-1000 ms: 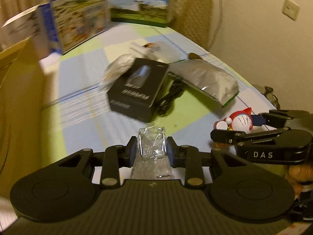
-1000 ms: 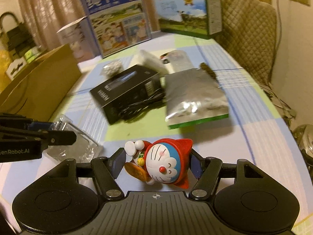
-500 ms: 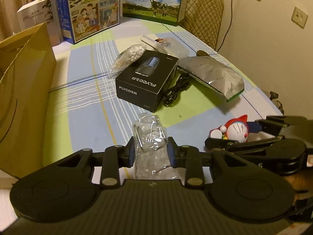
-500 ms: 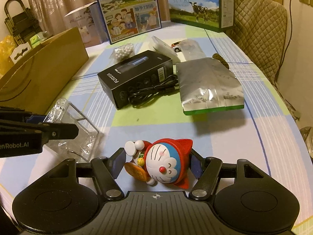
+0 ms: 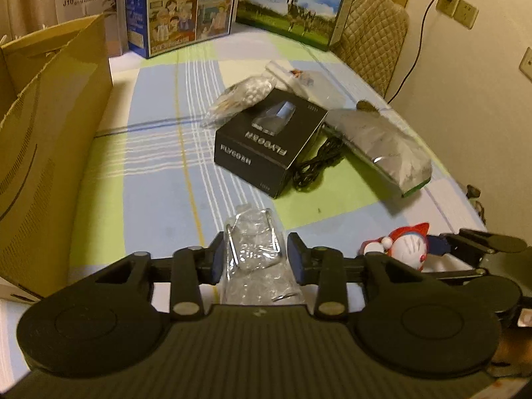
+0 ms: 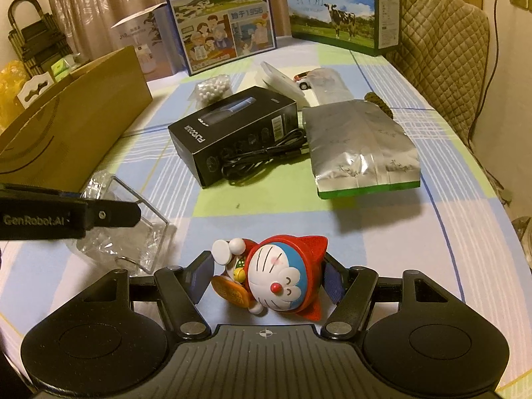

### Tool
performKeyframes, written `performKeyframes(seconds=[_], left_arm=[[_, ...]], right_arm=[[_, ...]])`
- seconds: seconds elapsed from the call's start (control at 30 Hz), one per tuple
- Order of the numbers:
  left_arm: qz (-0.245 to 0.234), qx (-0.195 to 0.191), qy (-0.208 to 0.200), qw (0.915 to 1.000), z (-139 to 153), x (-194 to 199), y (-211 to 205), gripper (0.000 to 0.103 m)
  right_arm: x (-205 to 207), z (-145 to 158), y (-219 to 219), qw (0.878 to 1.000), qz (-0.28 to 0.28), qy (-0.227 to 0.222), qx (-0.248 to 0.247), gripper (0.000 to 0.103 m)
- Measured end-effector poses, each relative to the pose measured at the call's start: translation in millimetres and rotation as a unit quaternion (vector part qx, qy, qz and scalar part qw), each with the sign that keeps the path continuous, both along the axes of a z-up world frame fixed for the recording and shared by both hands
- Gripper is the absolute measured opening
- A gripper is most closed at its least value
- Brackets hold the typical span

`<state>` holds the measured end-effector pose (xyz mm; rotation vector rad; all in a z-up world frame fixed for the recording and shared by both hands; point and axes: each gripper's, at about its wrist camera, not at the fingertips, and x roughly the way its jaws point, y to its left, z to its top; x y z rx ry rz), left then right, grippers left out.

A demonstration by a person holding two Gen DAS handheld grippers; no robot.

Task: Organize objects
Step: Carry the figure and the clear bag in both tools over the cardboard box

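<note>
Left gripper pinches the clear plastic case; right gripper clamps the cat figurine. Both hang above the table; the cardboard box lies left, nearer the left hand.

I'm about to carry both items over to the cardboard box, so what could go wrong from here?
1. The left claw pinches a thin, crinkly clear plastic case by one end; it could flex and slip out.
2. The right claw grips the rounded cat figurine tilted on its side, so it might twist loose.
3. The two claws sit close together, so swinging towards the cardboard box could knock them.
</note>
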<state>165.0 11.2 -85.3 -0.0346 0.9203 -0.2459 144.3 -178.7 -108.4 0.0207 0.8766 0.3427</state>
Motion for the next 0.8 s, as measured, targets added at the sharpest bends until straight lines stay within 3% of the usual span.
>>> performKeyframes(seconds=[0.43,0.8], left_arm=[[0.017,-0.001,-0.020,0.9997,31.3,-21.4,19.8,0.027],[0.010,-0.001,-0.087,0.9961,111.0,-38.9,49.3,0.027]], right_arm=[[-6.2,29.4,11.1,1.000,0.006,-0.028,0.002,0.064],[-16.7,105.4,40.2,0.997,0.037,-0.060,0.010,0.064]])
